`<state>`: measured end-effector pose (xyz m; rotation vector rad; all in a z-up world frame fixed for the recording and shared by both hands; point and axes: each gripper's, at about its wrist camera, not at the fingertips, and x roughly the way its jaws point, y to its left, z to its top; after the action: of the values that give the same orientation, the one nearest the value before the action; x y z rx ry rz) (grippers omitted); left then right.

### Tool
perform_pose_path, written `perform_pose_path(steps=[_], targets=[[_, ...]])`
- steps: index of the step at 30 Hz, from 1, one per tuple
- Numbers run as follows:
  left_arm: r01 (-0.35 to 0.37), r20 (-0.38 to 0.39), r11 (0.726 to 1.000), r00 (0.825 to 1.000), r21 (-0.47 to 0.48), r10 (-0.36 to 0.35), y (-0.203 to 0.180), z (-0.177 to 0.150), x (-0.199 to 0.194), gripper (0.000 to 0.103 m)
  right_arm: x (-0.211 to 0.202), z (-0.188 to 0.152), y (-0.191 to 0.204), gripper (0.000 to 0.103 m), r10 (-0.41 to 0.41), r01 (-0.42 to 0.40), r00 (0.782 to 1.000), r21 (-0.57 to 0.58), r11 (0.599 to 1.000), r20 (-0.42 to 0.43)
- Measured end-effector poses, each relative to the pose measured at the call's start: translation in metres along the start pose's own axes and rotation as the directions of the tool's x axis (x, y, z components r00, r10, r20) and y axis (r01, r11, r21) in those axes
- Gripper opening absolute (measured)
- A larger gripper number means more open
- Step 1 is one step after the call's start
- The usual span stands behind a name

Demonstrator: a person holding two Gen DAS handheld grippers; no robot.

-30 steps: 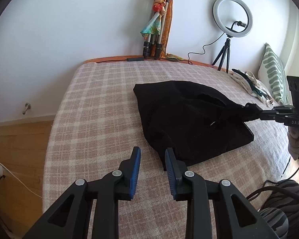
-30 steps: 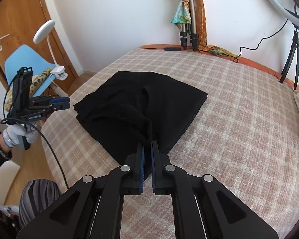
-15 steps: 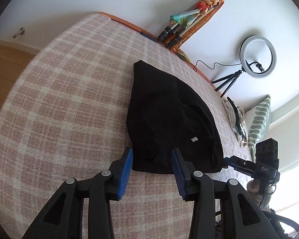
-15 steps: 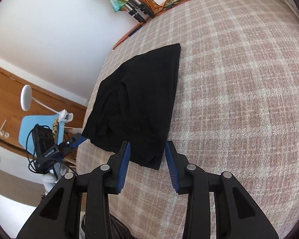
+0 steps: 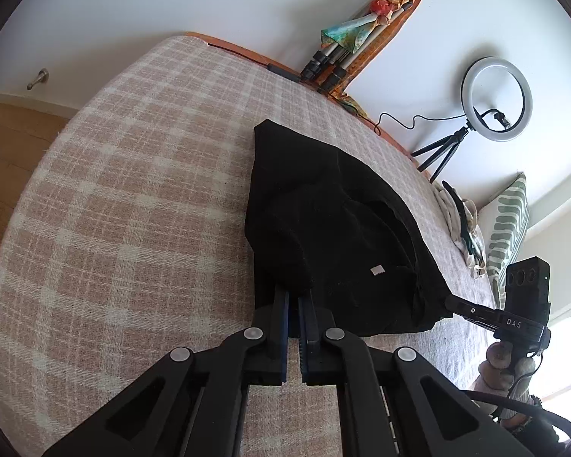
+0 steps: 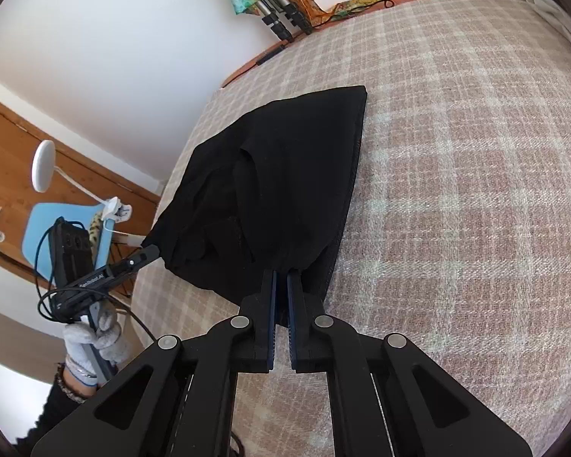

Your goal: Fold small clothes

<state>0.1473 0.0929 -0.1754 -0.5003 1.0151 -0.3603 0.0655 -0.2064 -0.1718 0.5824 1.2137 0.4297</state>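
A black garment (image 5: 335, 228) lies spread on the plaid-covered bed (image 5: 133, 198). In the left wrist view my left gripper (image 5: 295, 297) has its jaws closing tight on the garment's near corner, and cloth is pinched between the blue pads. My right gripper (image 5: 451, 302) bites the other near corner at the far right. In the right wrist view the garment (image 6: 278, 175) bunches into my right gripper (image 6: 280, 276), which is likewise closing tight on cloth. My left gripper (image 6: 150, 254) grips the far-left corner, with a gloved hand (image 6: 95, 337) on its handle.
A ring light on a tripod (image 5: 495, 99), a green-striped pillow (image 5: 508, 221) and a pile of pale clothes (image 5: 460, 217) stand at the bed's far right. A tripod draped with a colourful scarf (image 5: 346, 38) leans on the wall. A blue chair (image 6: 57, 224) and lamp (image 6: 43, 160) stand beside the bed.
Half a second ago both grippers stood open before the garment's near edge. Both have rolled, moved in and shut on its two near corners.
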Motion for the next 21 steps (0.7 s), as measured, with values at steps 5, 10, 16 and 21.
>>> perform_pose_path(steps=[5,10,16,21], targets=[[0.050,0.007,0.999,0.999,-0.021,-0.050,0.003,0.000,-0.016,0.001,-0.025,0.006,-0.003,0.003,0.066,-0.068,0.996,0.027,0.997,0.054],[-0.022,-0.049,1.000,0.999,-0.001,0.022,0.016,-0.015,-0.003,0.000,-0.023,-0.005,-0.015,0.003,0.066,-0.067,0.998,0.044,0.997,0.019],[-0.082,-0.047,0.996,0.995,0.020,0.082,0.025,-0.021,-0.003,0.000,-0.022,-0.004,-0.037,0.003,0.050,-0.050,0.999,0.105,0.993,0.003],[-0.139,-0.003,0.983,0.990,0.120,0.140,0.011,-0.017,-0.023,0.015,-0.032,0.001,-0.013,0.007,-0.058,0.056,0.998,-0.062,0.996,-0.030]])
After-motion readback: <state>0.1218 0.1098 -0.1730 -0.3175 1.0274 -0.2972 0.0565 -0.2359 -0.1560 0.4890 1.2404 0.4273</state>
